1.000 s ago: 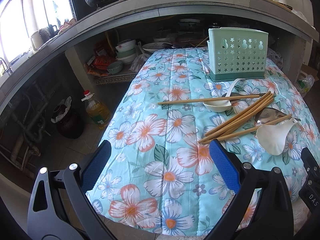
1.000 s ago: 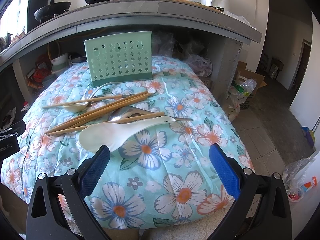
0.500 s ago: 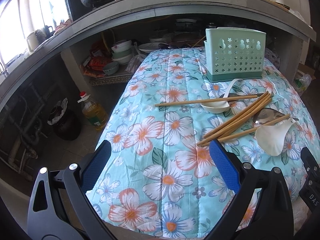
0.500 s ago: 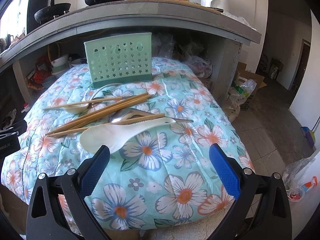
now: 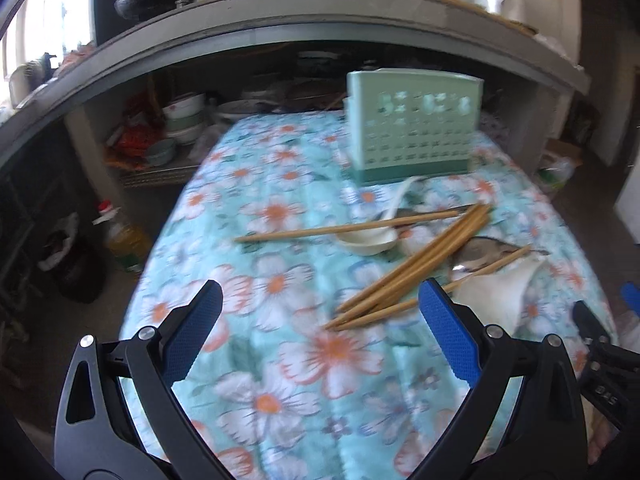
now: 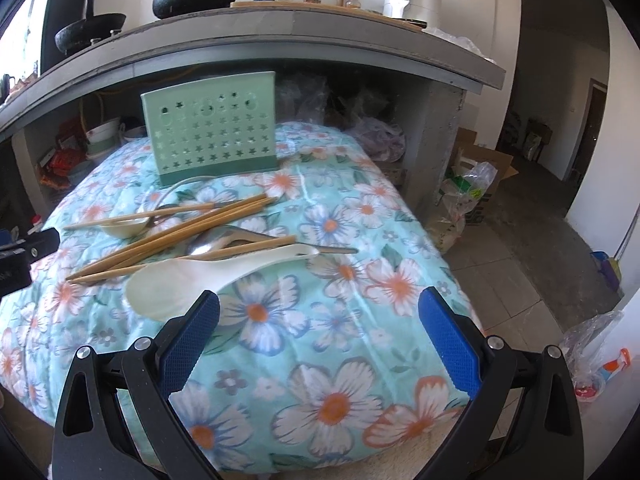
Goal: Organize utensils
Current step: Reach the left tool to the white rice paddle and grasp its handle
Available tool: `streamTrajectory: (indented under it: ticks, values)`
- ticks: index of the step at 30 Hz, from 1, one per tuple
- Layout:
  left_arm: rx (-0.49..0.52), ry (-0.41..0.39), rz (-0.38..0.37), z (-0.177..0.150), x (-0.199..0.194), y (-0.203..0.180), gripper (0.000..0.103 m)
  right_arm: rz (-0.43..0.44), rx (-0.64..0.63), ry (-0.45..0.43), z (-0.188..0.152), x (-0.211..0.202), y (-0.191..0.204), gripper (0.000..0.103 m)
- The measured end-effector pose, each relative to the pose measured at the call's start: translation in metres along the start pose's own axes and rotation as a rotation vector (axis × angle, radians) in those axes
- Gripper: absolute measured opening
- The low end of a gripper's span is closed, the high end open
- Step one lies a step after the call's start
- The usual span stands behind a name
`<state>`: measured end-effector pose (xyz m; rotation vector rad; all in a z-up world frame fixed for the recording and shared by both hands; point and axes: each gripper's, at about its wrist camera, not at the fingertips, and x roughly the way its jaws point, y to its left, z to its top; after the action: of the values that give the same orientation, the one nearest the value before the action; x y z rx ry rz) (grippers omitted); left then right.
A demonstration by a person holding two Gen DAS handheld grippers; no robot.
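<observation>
Just ahead of the right tongs (image 6: 318,334), gaping wide and empty, lies the white rice paddle (image 6: 192,280), handle pointing right; left tongs (image 5: 320,330) equally open, farther off.

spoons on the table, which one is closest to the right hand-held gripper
The large white rice paddle: its broad blade lies just ahead of the right hand-held gripper. The small white soup spoon and the metal spoon lie farther back, toward the green holder.
</observation>
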<state>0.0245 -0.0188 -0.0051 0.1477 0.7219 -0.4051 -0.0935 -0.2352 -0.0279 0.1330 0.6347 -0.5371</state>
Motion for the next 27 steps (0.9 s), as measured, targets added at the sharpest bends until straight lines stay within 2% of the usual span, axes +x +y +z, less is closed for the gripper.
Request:
streamTrajectory:
  ticks: [3, 7, 11, 15, 18, 19, 21, 24, 27]
  values:
    - [-0.001, 0.027, -0.121, -0.001, 0.009, -0.005, 0.095, 0.001, 0.016, 0.023, -0.003, 0.011, -0.008, 0.097]
    - [-0.033, 0.061, -0.213, -0.006, 0.019, -0.015, 0.095, 0.009, 0.023, 0.063, -0.01, 0.025, -0.014, 0.097]
    - [-0.018, 0.085, -0.312, -0.01, 0.026, -0.028, 0.095, 0.018, 0.025, 0.106, -0.018, 0.041, -0.019, 0.097]
    - [0.055, 0.087, -0.37, -0.013, 0.024, -0.049, 0.094, 0.063, 0.047, 0.146, -0.026, 0.055, -0.026, 0.097]
    - [0.088, 0.126, -0.401, -0.018, 0.026, -0.061, 0.094, 0.091, 0.072, 0.151, -0.028, 0.059, -0.029, 0.097]
    - [0.088, 0.144, -0.409, -0.02, 0.028, -0.063, 0.092, 0.096, 0.074, 0.151, -0.029, 0.06, -0.029, 0.097]
    - [0.066, 0.195, -0.435, -0.024, 0.032, -0.063, 0.075, 0.106, 0.076, 0.149, -0.029, 0.062, -0.03, 0.097]
    - [-0.02, 0.276, -0.476, -0.03, 0.046, -0.056, 0.063, 0.116, 0.082, 0.14, -0.031, 0.063, -0.031, 0.097]
    - [-0.116, 0.3, -0.512, -0.029, 0.057, -0.046, 0.056, 0.122, 0.094, 0.134, -0.032, 0.065, -0.032, 0.097]
